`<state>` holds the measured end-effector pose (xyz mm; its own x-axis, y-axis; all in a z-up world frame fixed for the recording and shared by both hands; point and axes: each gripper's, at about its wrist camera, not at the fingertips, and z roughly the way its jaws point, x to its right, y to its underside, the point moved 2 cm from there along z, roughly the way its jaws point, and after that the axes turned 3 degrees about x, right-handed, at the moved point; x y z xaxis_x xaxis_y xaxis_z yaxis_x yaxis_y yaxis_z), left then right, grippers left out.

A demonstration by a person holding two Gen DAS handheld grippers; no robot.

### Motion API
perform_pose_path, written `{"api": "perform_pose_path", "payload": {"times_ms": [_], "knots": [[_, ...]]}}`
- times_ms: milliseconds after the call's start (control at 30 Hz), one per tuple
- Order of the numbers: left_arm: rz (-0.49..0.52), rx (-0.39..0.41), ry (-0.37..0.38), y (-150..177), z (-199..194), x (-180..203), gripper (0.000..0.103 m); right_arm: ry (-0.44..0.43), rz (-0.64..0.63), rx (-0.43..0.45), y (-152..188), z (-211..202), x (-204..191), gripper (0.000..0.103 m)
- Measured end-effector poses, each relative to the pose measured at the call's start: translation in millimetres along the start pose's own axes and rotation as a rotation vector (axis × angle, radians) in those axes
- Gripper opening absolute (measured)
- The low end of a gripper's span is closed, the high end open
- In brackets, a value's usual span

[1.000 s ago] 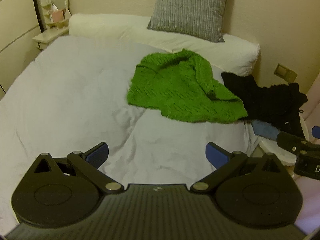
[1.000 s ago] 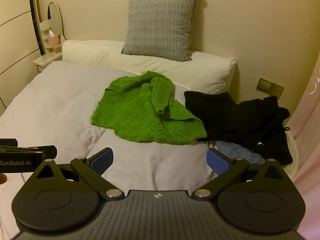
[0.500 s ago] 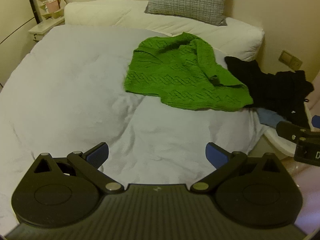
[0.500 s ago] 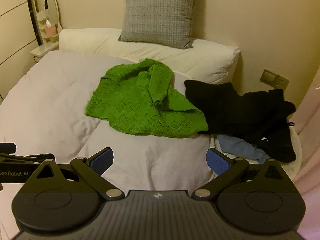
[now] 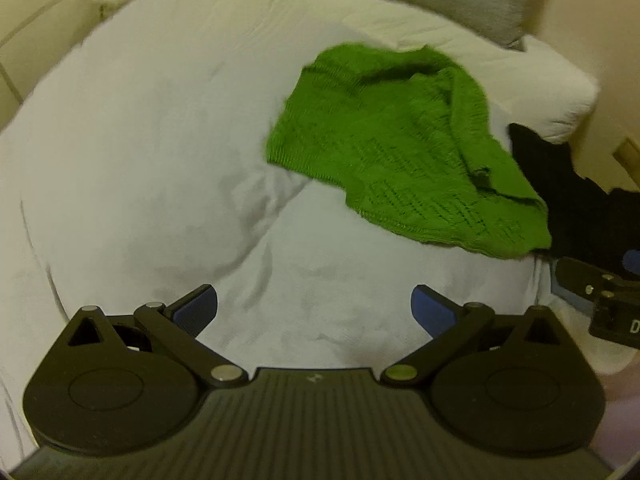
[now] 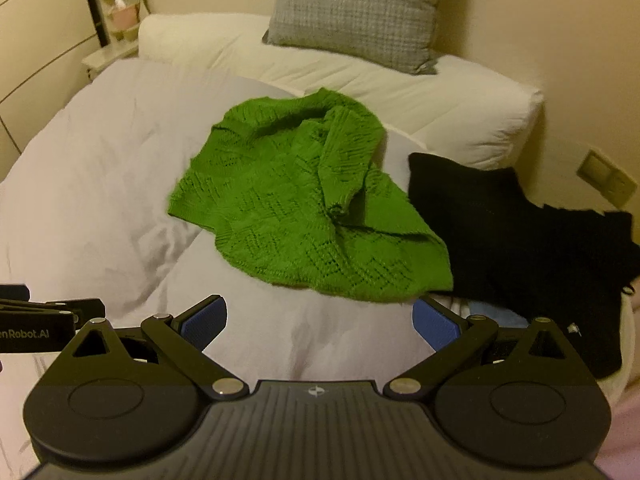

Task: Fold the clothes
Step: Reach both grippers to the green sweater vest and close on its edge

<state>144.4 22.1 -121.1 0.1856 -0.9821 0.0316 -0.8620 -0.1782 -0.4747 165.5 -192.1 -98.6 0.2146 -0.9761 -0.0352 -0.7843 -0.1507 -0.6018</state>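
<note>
Right now your left gripper (image 5: 314,310) hangs over the white duvet (image 5: 140,152) with its blue pads spread wide and nothing between them. Your right gripper (image 6: 319,322) is just as wide and also empty, with its right pad close to the near hem of the green knit sweater (image 6: 304,208). That sweater lies crumpled on the duvet ahead of both grippers, one sleeve flopped across its body. Touching its right edge is a pile of black clothes (image 6: 520,232) at the bed's side, with a bit of blue fabric (image 6: 496,314) showing under it. Behind the sweater a white pillow (image 6: 440,96) runs along the wall, and a grey cushion (image 6: 356,8) leans upright on top of it.
</note>
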Motion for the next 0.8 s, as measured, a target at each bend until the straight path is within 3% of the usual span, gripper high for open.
{"api": "perform_pose_path", "payload": {"times_ms": [200,367,800], "knots": [[-0.122,-0.140,0.050,-13,61,9,0.102,-0.010,-0.019,-0.079,-19,51,34,0.102],[-0.157,-0.158,0.061,-22,99,25,0.095,-0.008,-0.028,-0.139,-37,94,62,0.102],[-0.399,-0.199,0.130,-50,194,38,0.086,-0.062,-0.119,-0.223,-88,205,84,0.102]]}}
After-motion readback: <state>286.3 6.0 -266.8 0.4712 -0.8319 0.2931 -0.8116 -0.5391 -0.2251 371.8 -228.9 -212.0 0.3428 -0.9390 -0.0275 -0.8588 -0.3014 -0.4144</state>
